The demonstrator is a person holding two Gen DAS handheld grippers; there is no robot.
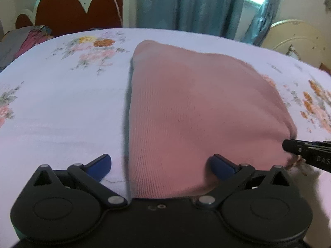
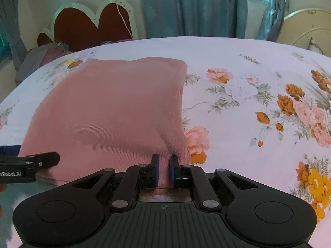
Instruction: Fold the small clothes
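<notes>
right gripper [image 2: 164, 170] is pinched on the near edge of the pink knit garment [image 2: 111, 111], fingers nearly together with a ridge of fabric bunched between the blue pads [image 2: 172, 171]; puckers run up from the grip point. left gripper [image 1: 160, 166] has its fingers spread wide, straddling the garment's near left corner, one pad [image 1: 222, 168] resting against the fabric and the other over bare sheet; it grips nothing. garment lies on the bed [image 2: 238, 144], on the floral sheet, toward the near edge and roughly mid-width, well apart from the headboard [image 1: 76, 10]. it reads as a compact, roughly four-sided slab with a doubled thickness visible along its left side in the left wrist view and a hemmed edge down its right side in the right wrist view; no sleeves or loose flaps show. judgement: at least one fold looks already made, and the piece sits mostly flat and smooth. what seems left is a further fold or a final tidy of the near edge, since only one corner is held; cannot tell the garment type. a heap of other clothes [image 1: 26, 39] sits at the far left corner by the headboard, whether folded or pending not discernible. curtains [image 1: 186, 4] hang beyond the far edge.
</notes>
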